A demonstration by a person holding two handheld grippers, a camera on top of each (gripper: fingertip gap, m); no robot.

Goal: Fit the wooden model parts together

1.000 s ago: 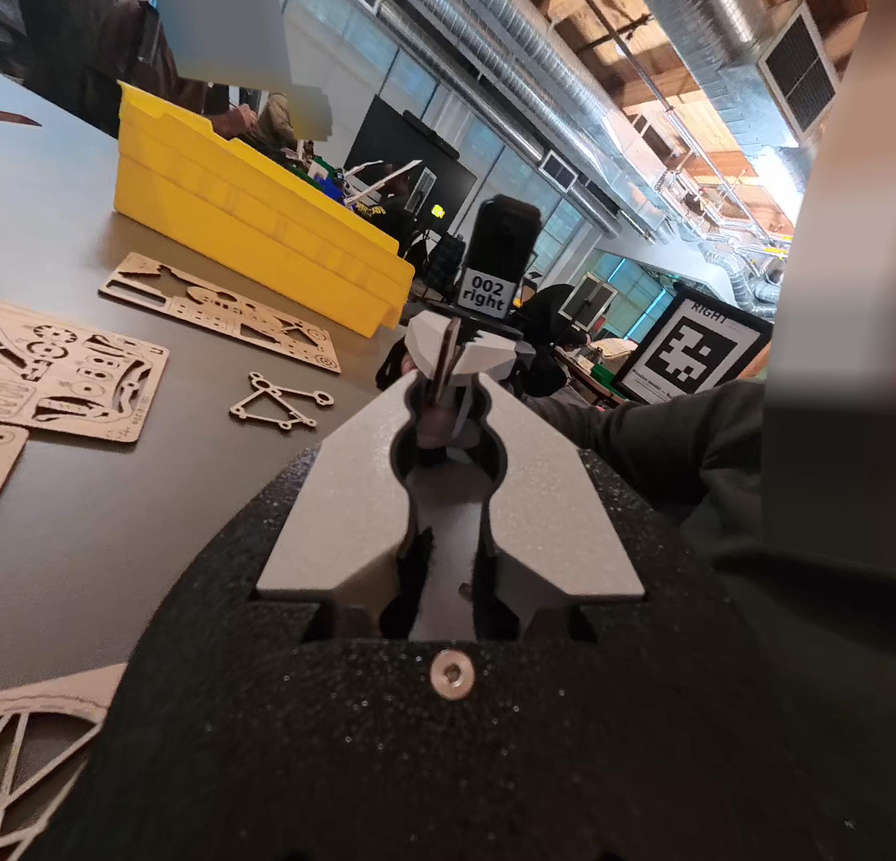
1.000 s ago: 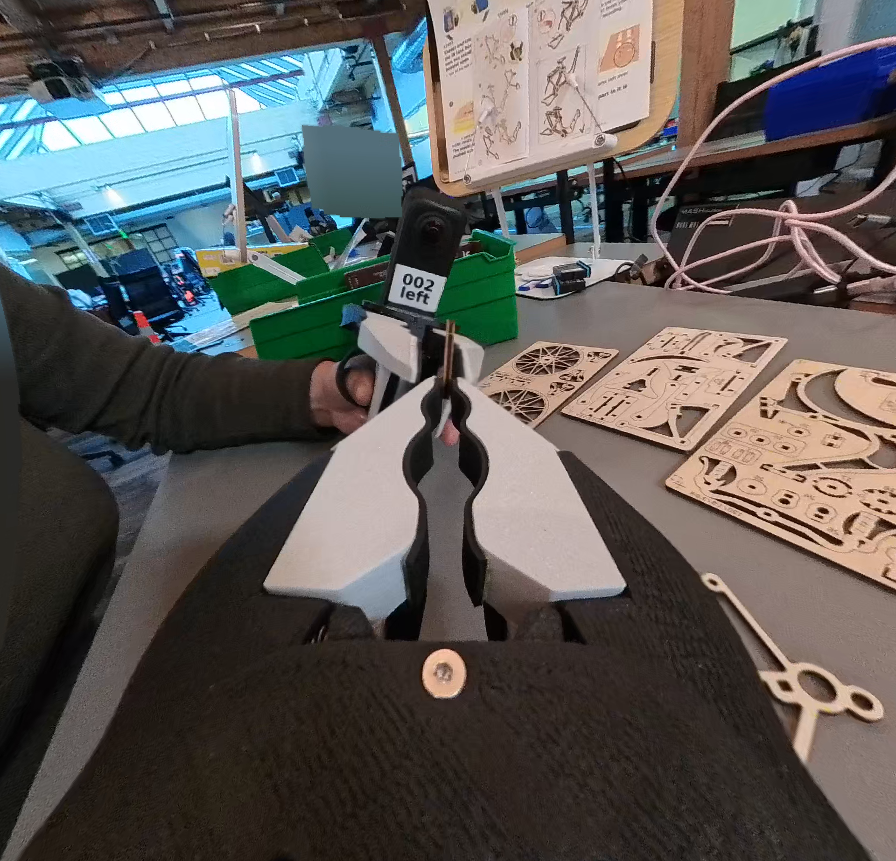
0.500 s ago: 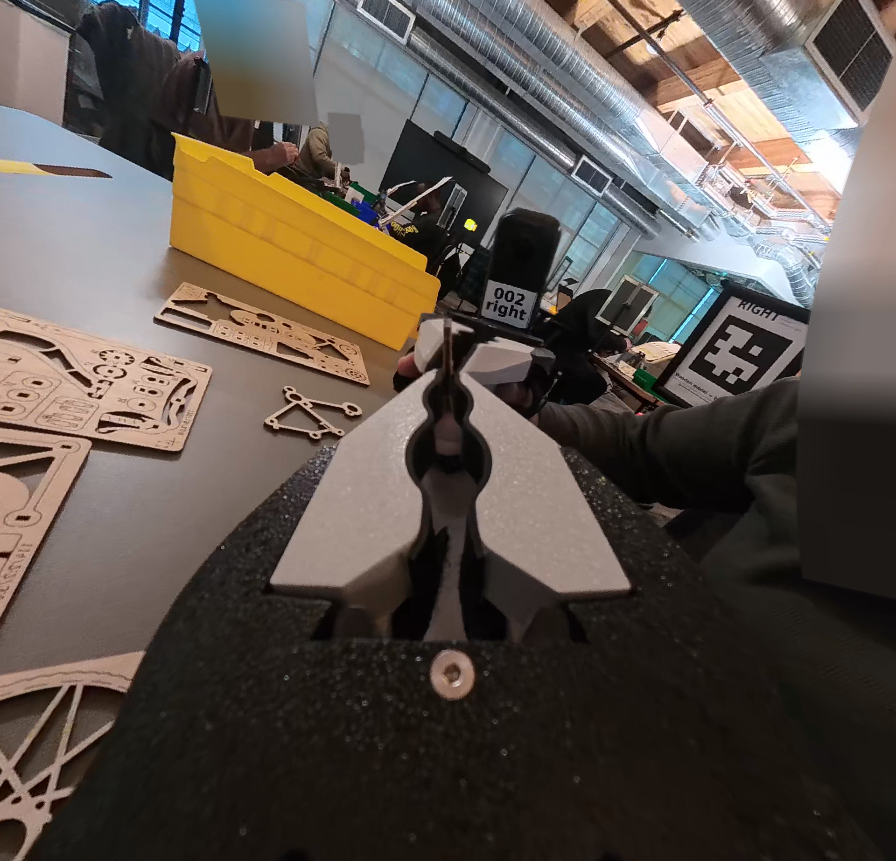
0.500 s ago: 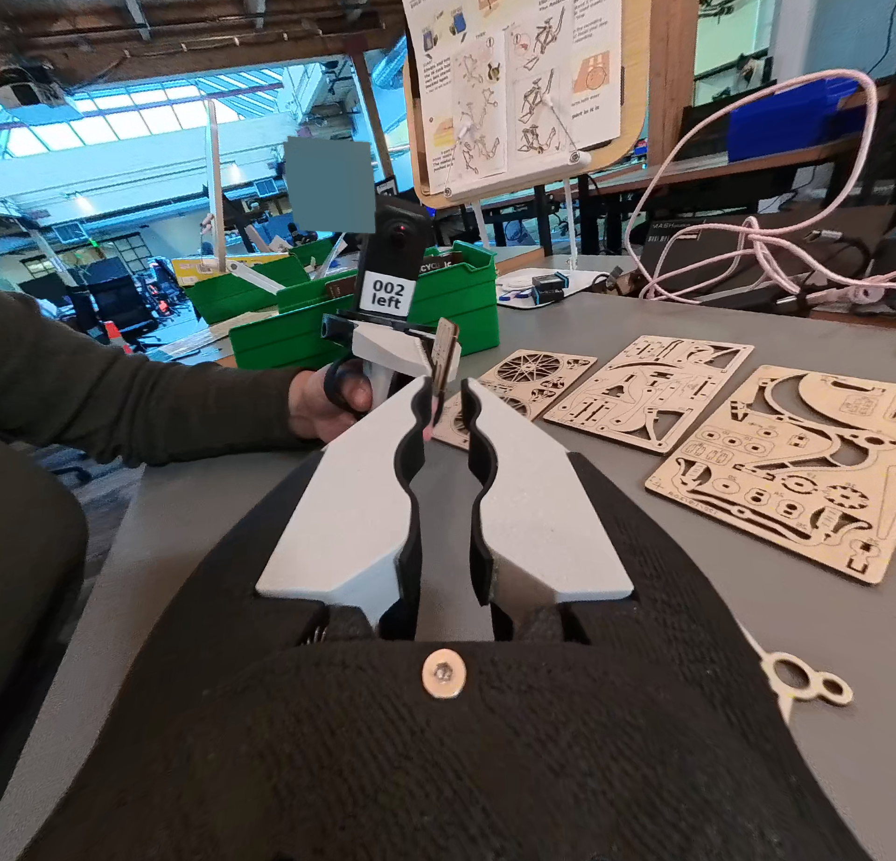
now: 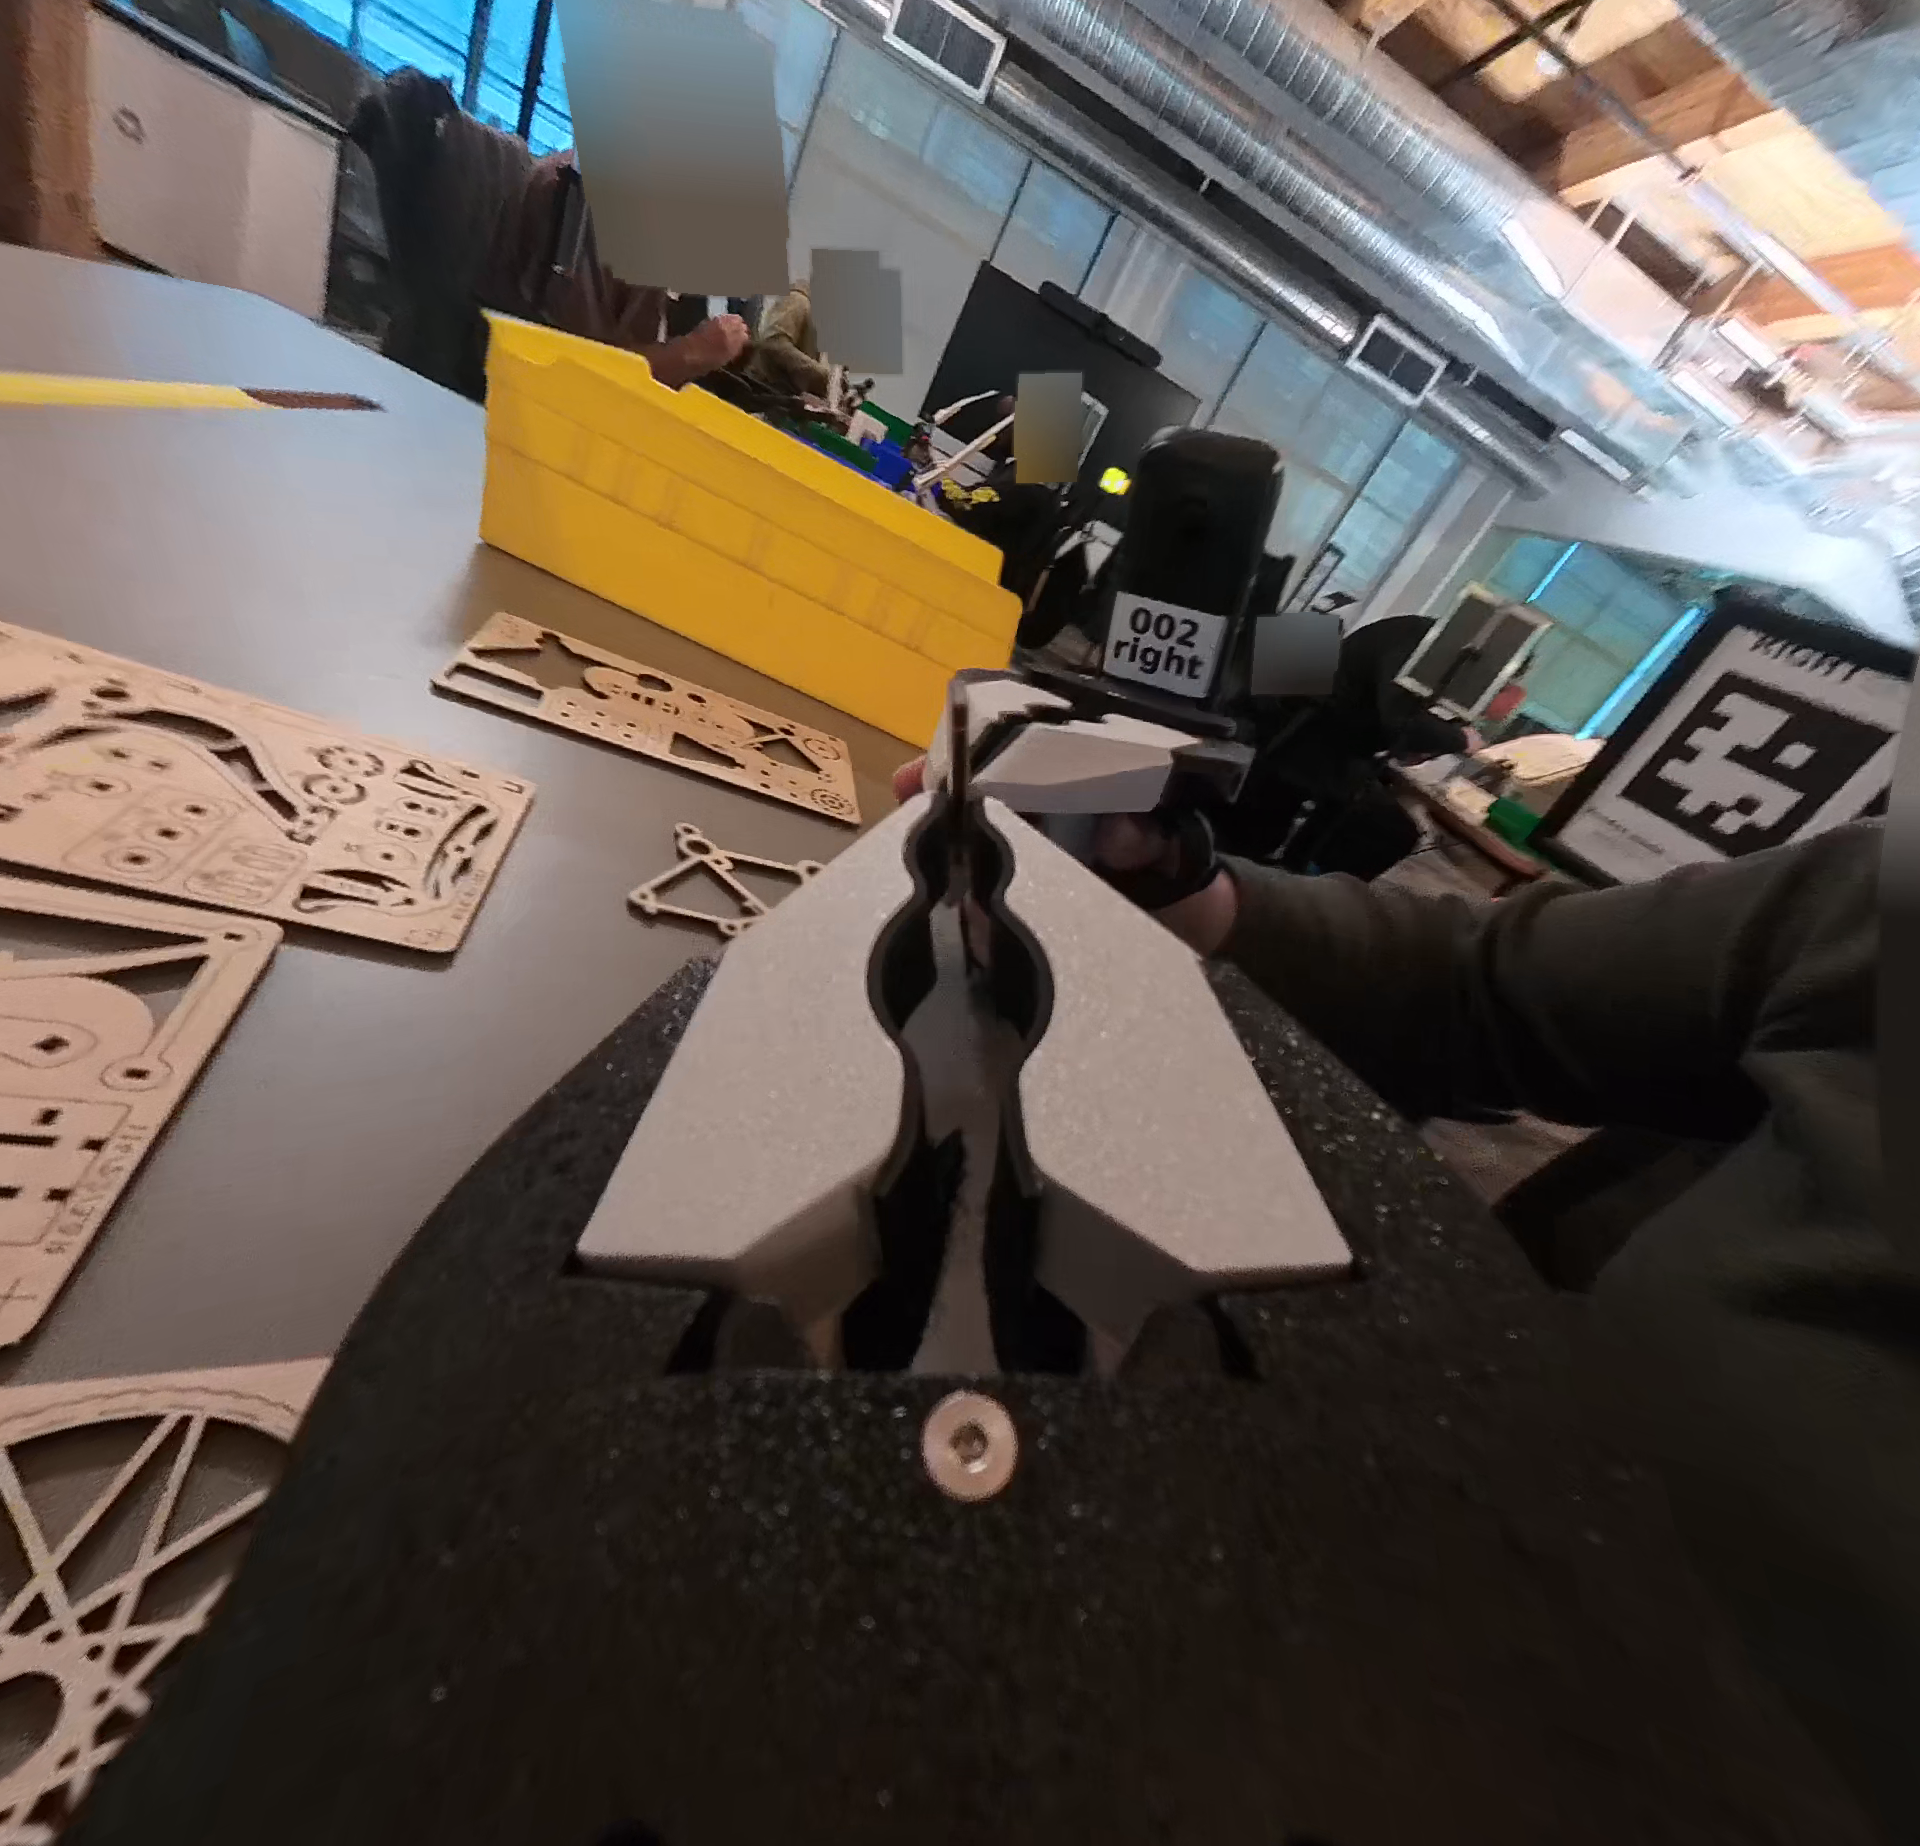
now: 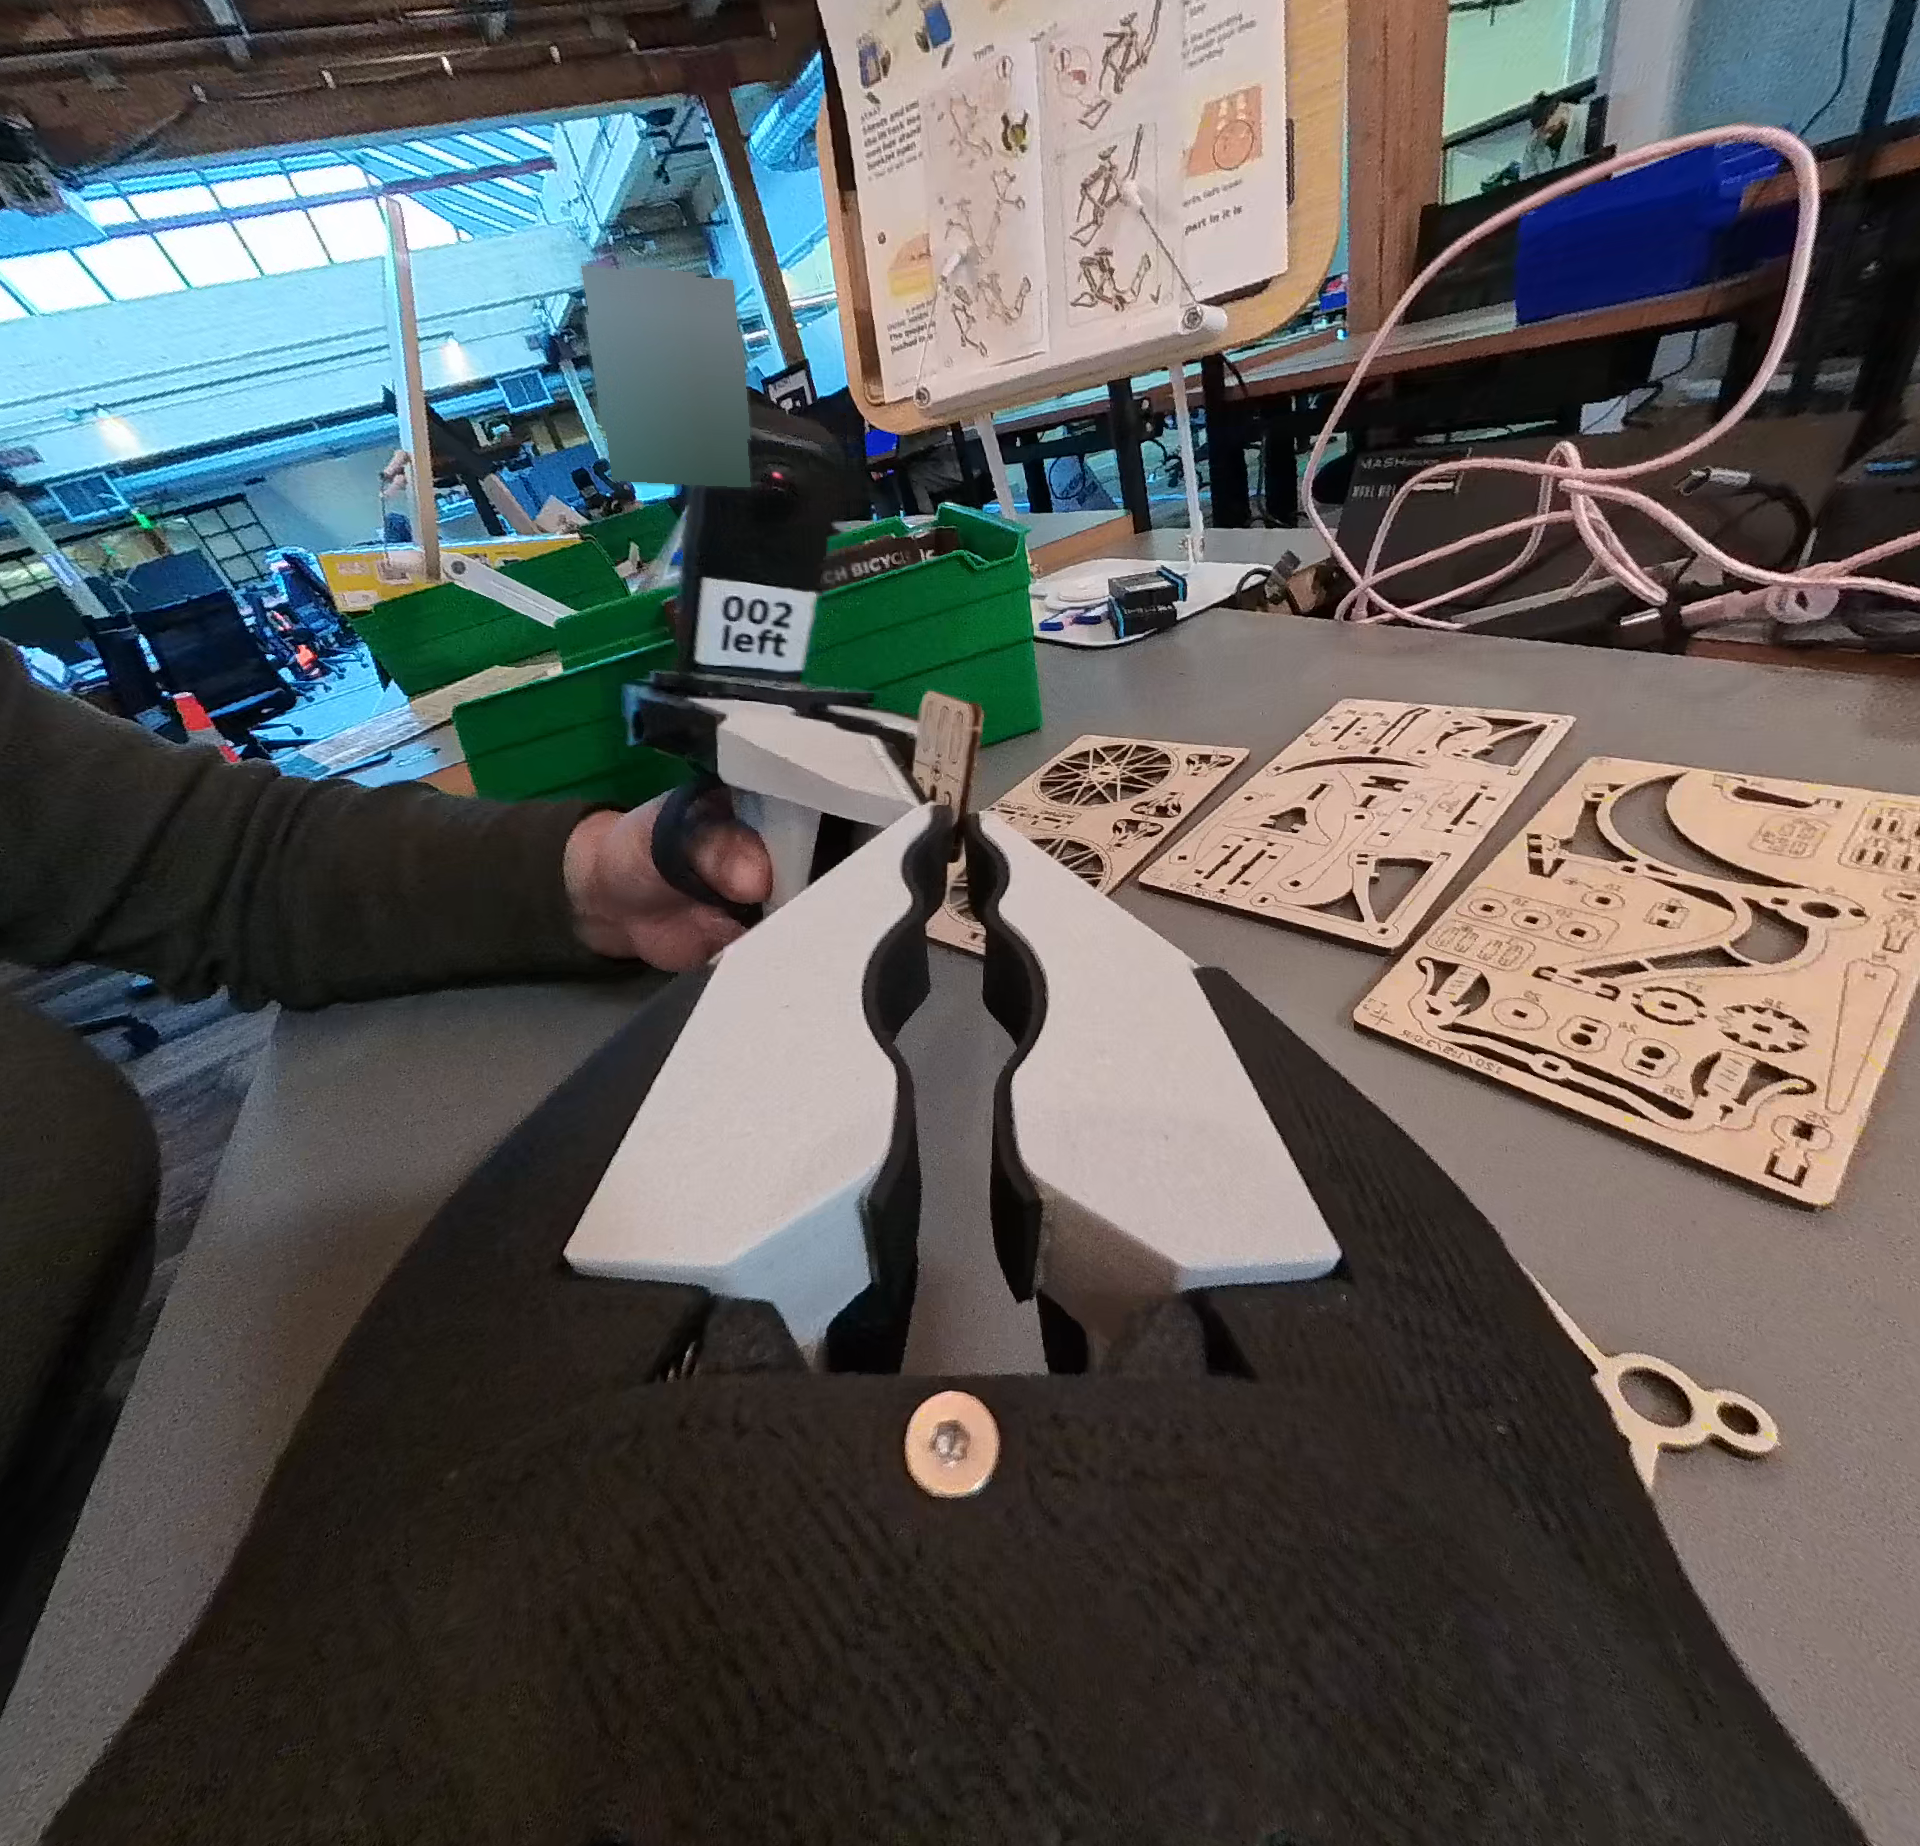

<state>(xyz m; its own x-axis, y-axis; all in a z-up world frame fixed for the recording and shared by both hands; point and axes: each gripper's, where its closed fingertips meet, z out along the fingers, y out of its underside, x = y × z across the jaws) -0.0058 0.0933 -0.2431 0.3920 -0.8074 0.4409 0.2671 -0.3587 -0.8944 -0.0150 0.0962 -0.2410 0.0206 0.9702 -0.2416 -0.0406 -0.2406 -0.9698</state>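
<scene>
A small flat wooden piece (image 6: 948, 755) stands upright between the two grippers, above the grey table (image 6: 1351, 1277). In the left wrist view it shows edge-on as a thin dark strip (image 5: 960, 747). My left gripper (image 5: 961, 814) is shut on it. It shows from the side in the right wrist view (image 6: 906, 757), held by a hand. My right gripper (image 6: 961, 822) has its tips closed on the piece's lower end. It also shows in the left wrist view (image 5: 987, 752). I cannot tell whether one piece or two are held.
Laser-cut wooden sheets lie on the table (image 6: 1351, 820) (image 6: 1662, 965) (image 5: 260, 820) (image 5: 644, 716). Loose parts lie beside them (image 5: 717, 877) (image 6: 1683, 1412). A yellow bin (image 5: 727, 549), a green bin (image 6: 914, 633), an instruction board (image 6: 1070, 155) and pink cables (image 6: 1558, 508) stand behind. The tips of both grippers are at nearly the same place.
My right gripper opened half a second ago and has closed again on the piece. Both grippers have shifted and turned a little; the left kept its hold throughout.
</scene>
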